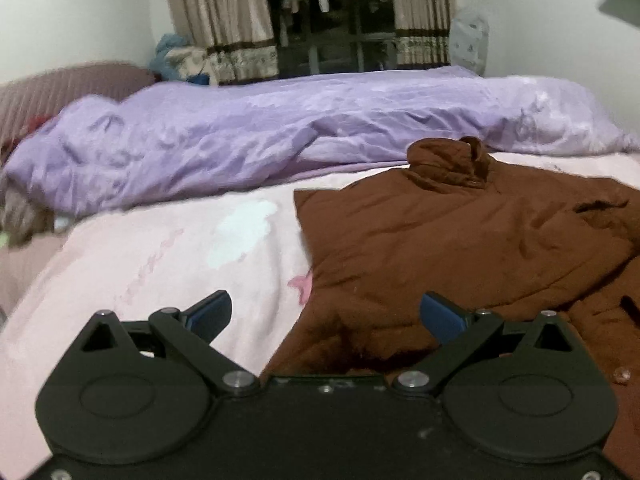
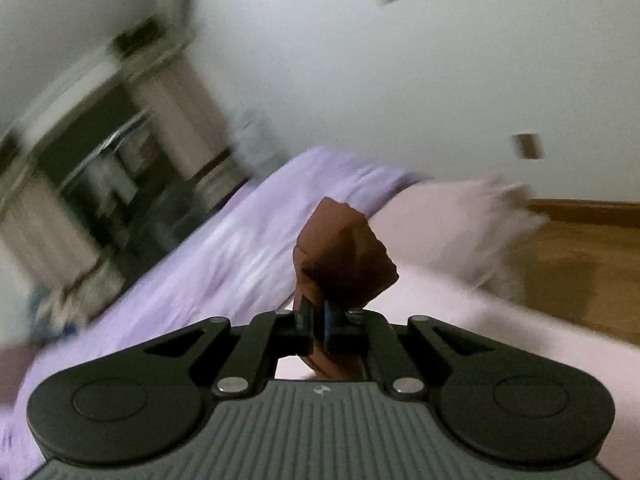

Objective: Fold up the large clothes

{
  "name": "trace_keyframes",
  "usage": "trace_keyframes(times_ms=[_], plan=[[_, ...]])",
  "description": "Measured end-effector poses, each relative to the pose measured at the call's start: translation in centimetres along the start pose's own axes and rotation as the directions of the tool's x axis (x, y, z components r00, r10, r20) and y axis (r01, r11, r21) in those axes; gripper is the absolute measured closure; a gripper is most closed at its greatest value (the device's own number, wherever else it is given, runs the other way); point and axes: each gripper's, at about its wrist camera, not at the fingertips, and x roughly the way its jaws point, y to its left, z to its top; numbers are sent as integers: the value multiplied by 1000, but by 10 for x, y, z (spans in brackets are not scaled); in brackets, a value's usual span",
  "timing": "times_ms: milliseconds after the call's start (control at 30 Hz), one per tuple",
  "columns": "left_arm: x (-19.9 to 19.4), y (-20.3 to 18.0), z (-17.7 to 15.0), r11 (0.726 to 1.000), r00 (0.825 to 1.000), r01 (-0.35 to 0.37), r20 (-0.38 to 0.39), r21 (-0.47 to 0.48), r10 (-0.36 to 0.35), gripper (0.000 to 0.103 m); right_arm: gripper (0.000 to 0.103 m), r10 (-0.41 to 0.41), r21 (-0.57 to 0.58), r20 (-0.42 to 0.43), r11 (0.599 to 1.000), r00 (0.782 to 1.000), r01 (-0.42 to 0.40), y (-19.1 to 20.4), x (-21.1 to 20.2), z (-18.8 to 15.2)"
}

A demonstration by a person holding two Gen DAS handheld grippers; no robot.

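The left tongs [image 1: 325, 316] were held wide apart over the pink bed sheet [image 1: 160, 252]. The brown coat [image 1: 460, 248] was spread on the bed; its fold [image 2: 344, 252] was clamped by the right tongs [image 2: 316, 320] (view blurred).

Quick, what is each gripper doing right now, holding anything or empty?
Left gripper: open, empty, above the edge of the brown padded jacket.
Right gripper: closed, pinching a fold of the brown padded jacket.
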Motion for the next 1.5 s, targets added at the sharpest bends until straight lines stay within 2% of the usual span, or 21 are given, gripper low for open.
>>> trace_keyframes(times_ms=[67,167,267,333,467,567,667,833,1000,1167,1333,1500], plan=[[6,-6,4,999,1000,-21,8,26,20,0,99,24,-104,-37,994,999,-28,39,-2,-22],[20,-8,8,1000,1000,-20,-17,-1,19,0,99,38,-240,-79,969,996,-56,91,-6,-59],[30,-8,3,999,1000,8,-18,-33,-9,0,99,92,-335,-121,933,988,-128,140,-17,-91],[37,-10,-1,1000,1000,-19,-14,-18,19,0,99,125,-403,-138,899,982,-171,174,-29,-115],[49,-16,-10,994,992,-101,-65,49,104,0,99,167,-477,-139,853,976,-214,222,-47,-154],[51,-8,-15,998,994,-66,-82,8,67,0,99,188,-511,-164,823,968,-247,254,-52,-192],[51,-1,-15,998,995,-68,-77,-18,66,0,99,208,-547,-193,788,959,-281,282,-51,-219],[51,3,-21,998,995,-58,-84,-26,56,0,99,262,-508,-236,787,936,-349,314,-58,-250],[51,12,-26,997,996,-48,-81,-55,43,0,99,261,-472,-250,808,932,-353,324,-57,-266],[60,14,-31,996,994,-21,-111,-87,11,0,99,261,-447,-244,824,934,-348,331,-51,-276],[63,10,-33,996,993,-18,-118,-83,8,0,99,237,-423,-298,836,925,-350,335,-32,-305],[66,10,-34,996,992,-18,-128,-87,7,0,99,169,-422,-378,844,910,-332,326,-9,-332]])
